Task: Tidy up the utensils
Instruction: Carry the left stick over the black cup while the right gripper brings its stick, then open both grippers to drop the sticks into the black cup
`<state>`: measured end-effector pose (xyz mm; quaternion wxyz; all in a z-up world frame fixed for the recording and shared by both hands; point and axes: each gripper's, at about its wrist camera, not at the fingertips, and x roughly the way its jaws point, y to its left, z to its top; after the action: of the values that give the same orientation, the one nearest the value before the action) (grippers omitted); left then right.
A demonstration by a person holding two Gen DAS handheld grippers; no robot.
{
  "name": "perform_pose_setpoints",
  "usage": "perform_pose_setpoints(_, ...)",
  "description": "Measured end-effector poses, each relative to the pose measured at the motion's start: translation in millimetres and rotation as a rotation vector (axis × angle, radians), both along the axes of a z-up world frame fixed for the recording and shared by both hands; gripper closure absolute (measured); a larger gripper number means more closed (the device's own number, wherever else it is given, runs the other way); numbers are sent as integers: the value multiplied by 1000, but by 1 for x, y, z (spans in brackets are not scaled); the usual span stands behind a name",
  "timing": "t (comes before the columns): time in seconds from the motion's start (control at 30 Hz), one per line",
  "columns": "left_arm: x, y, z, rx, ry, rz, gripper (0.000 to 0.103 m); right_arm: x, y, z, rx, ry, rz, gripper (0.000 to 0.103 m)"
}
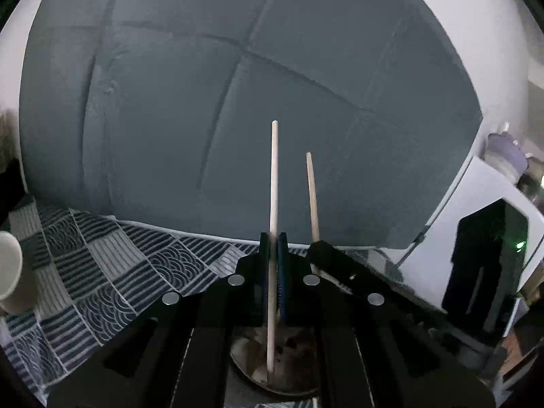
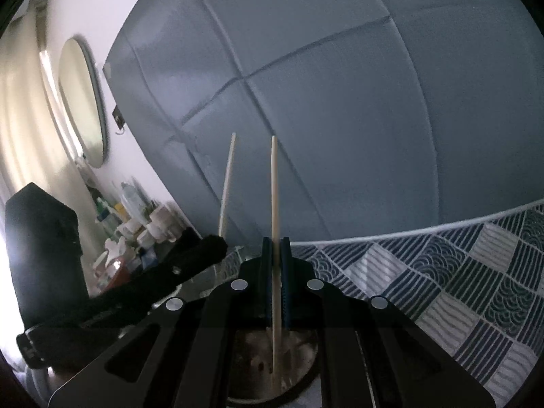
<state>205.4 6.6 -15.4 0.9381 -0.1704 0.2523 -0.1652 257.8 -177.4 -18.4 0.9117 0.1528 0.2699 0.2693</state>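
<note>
A padded grey headboard [image 1: 238, 102] fills the background of both views, and a blue-and-white patterned bedcover [image 1: 102, 272] is spread beneath it. A white mug [image 1: 10, 272] is seen at the far left edge of the left view, and a cluttered shelf of bottles [image 2: 136, 224] beside an oval mirror [image 2: 81, 102] in the right view.

The left gripper [image 1: 273, 248] is clamped shut on one wooden chopstick [image 1: 274, 183], held upright; its lower end is seen over a round dark dish [image 1: 272, 363] below the jaws. The right gripper [image 2: 276, 251] is likewise closed on a second chopstick [image 2: 274, 204], also upright over what is probably the same dish [image 2: 272, 357]. Each gripper is glimpsed in the other's view, just beside it.

The sticks are judged light, stiff and smooth, so pivoting in the pads is likely; a hold nearer mid-length than the end would be steadier. Open room is found above the bedcover; the headboard ahead and the neighbouring gripper are the edges to be minded.
</note>
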Motion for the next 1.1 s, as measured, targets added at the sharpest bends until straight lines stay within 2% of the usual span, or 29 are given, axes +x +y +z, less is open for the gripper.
perform_pose_setpoints(0.13, -9, -6, -6, 41, -15, -6, 98, -10, -3, -5, -19, 5, -9, 98)
perform_pose_setpoints(0.33, -23, -8, -14, 59, -16, -13, 98, -26, -11, -12, -35, 9, -18, 98)
perform_pose_setpoints(0.47, -31, -8, -12, 65, -11, -6, 98, -36, -17, -7, -53, -13, -52, 94)
perform_pose_setpoints(0.53, -34, -6, -9, 69, -6, 0, 88, -39, -22, -2, -42, -17, -68, 94)
perform_pose_setpoints(0.6, -37, -4, -6, 74, -11, 6, 84, -40, -27, 4, -32, -20, -89, 94)
perform_pose_setpoints(0.63, -40, -3, -3, 75, -13, 9, 79, -41, -30, 7, -32, -21, -101, 90)
perform_pose_setpoints(0.67, -40, -1, -1, 75, -13, 12, 77, -41, -32, 10, -32, -23, -116, 77)
perform_pose_setpoints(0.73, -43, 3, 6, 78, -17, 27, 69, -43, -38, 19, -40, -30, -155, 65)
perform_pose_setpoints(0.77, -43, 4, 8, 78, -15, 30, 67, -43, -40, 22, -44, -28, -167, 65)
perform_pose_setpoints(0.83, -41, 10, 13, 69, 6, 43, 56, -40, -45, 27, -38, -14, -178, 64)
perform_pose_setpoints(0.87, -41, 12, 14, 63, 13, 47, 54, -40, -47, 29, -37, -7, -188, 58)
perform_pose_setpoints(0.93, -41, 17, 15, 53, 30, 62, 41, -40, -50, 33, -43, -2, -209, 50)
perform_pose_setpoints(1.0, -41, 20, 17, 50, 41, 73, 38, -39, -52, 36, -56, 7, -223, 43)
perform_pose_setpoints(1.07, -43, 22, 17, 54, 46, 87, 32, -38, -53, 37, -69, 24, -231, 30)
perform_pose_setpoints(1.1, -44, 24, 16, 51, 47, 94, 28, -37, -54, 37, -73, 31, -239, 27)
